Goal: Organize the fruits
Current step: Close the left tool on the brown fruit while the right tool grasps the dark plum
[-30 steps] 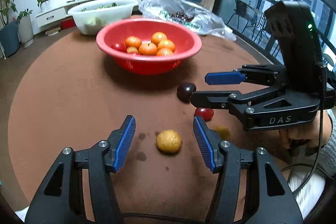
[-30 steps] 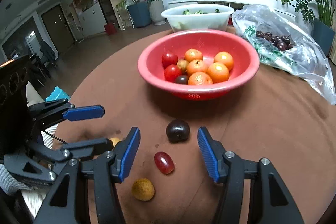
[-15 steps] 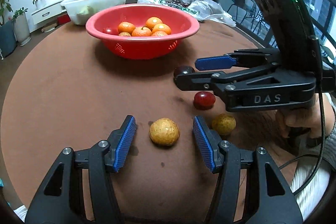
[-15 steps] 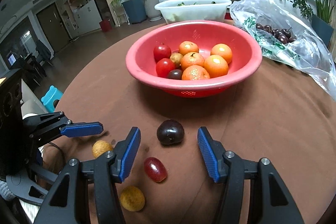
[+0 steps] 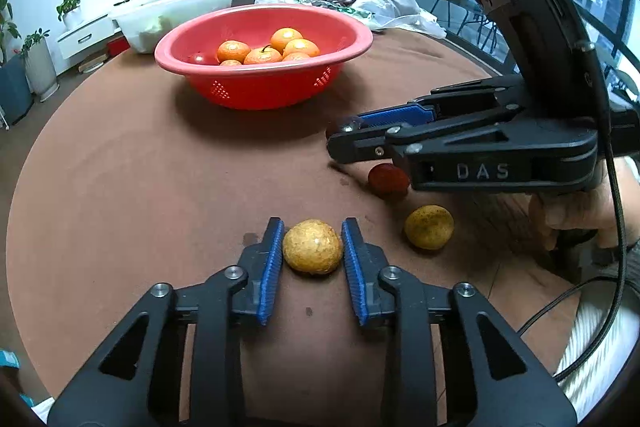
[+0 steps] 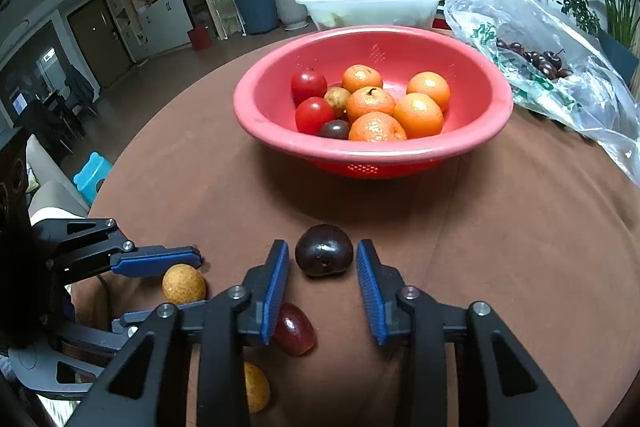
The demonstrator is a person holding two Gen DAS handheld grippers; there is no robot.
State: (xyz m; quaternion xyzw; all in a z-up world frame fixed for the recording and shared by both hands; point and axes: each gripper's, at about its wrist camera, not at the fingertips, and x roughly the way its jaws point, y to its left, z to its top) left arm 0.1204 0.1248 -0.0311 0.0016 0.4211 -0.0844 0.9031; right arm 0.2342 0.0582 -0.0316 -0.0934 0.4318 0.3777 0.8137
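The left gripper (image 5: 312, 247) sat low on the brown table (image 5: 140, 187), its blue pads closed in against both sides of a tan fruit (image 5: 312, 247), which rested on the cloth. The right gripper (image 6: 323, 259) had its jaws partly open around a dark plum (image 6: 324, 250), a small gap showing on each side; the plum lay on the table just in front of the red bowl (image 6: 280, 131). A red grape (image 6: 296, 329) lay under the right gripper's left finger, and a second tan fruit (image 5: 429, 227) sat just beside it, near the person's hand. The bowl held oranges (image 6: 418, 115), two tomatoes (image 6: 314, 115) and a dark fruit. Behind it stood a white tub (image 6: 372, 7) and a plastic bag (image 6: 540, 59) of cherries
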